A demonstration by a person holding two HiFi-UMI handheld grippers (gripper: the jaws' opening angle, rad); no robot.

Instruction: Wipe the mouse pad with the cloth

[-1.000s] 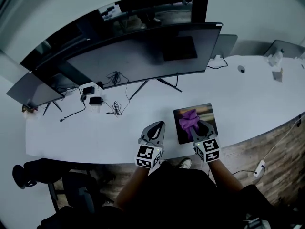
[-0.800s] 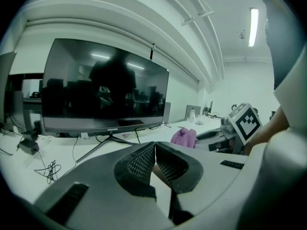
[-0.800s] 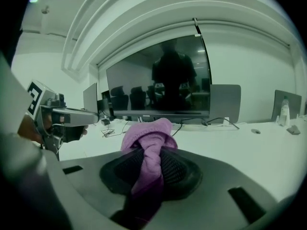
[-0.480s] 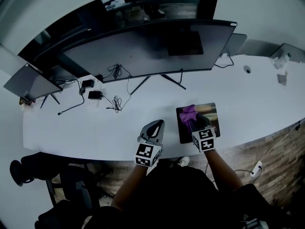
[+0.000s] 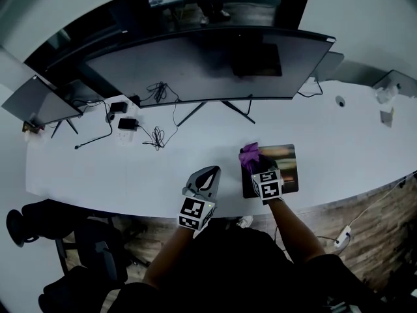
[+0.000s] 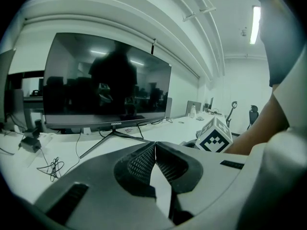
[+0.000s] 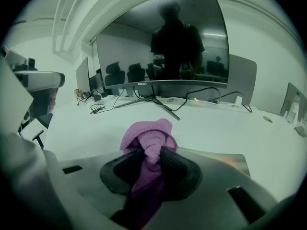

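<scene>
Since a second ago the right gripper (image 5: 257,166) has slid across the mouse pad (image 5: 287,165) toward nine o'clock. The cloth (image 5: 248,153), which was bunched near the pad's middle, now sits at its ten o'clock corner and spills just past the edge onto the desk (image 5: 98,175). The left gripper (image 5: 209,173) has stayed where it was, over bare desk at nine o'clock of the pad, well apart from it. In its own view the right gripper (image 7: 152,161) has its jaws clamped on the cloth (image 7: 146,138), with only the wad of fabric keeping them apart. The cloth is a soft purple knit, crumpled into a lump that bulges out above the jaw tips. The left gripper (image 6: 154,150) has its jaws pressed together at the tips with nothing between them. Both pairs of jaw pads are black with a fine cross-hatched grip, set in smooth pale grey shells. The pad is a flat dark rectangle with a glossy printed face showing an orange tint. The desk is plain white with a curved front edge. At twelve o'clock stands a wide, curved, dark monitor (image 5: 202,64) on thin splayed legs, with loose black cables (image 5: 156,135) coiled near it.
</scene>
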